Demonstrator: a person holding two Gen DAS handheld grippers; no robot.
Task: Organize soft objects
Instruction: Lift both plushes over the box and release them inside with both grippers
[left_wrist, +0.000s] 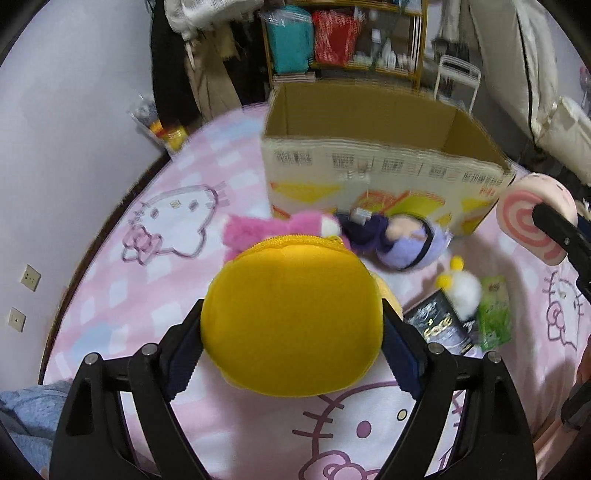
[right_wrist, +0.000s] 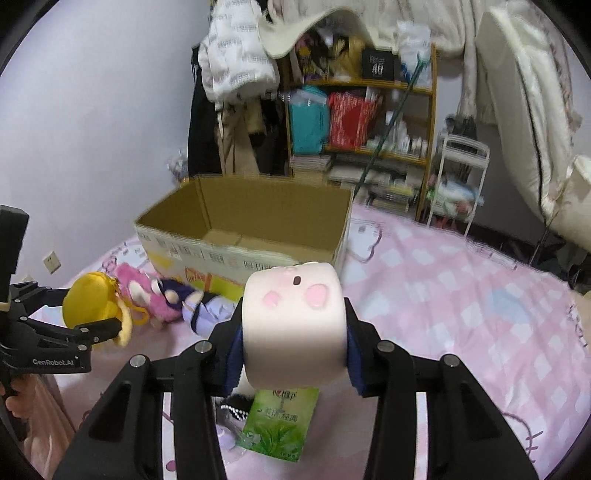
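My left gripper (left_wrist: 291, 332) is shut on a round yellow plush pouch (left_wrist: 291, 317) with a zipper along its top, held above the pink bedspread. My right gripper (right_wrist: 293, 350) is shut on a pink roll-shaped plush (right_wrist: 295, 325) with a small face; in the left wrist view that roll plush (left_wrist: 532, 218) shows its swirl end at the right. An open cardboard box (left_wrist: 369, 177) stands on the bed beyond both. In front of it lie a pink furry plush (left_wrist: 273, 229) and a purple doll (left_wrist: 399, 240). A small white plush (left_wrist: 461, 291) with yellow tips lies nearer.
A green packet (right_wrist: 280, 424) and a black packet (left_wrist: 439, 325) lie on the bedspread (right_wrist: 461, 314). Shelves (right_wrist: 369, 122) with bags, hanging clothes and a white rack (right_wrist: 458, 177) stand behind the bed. The left gripper (right_wrist: 92, 328) holding the yellow pouch (right_wrist: 92, 299) appears at the right wrist view's left.
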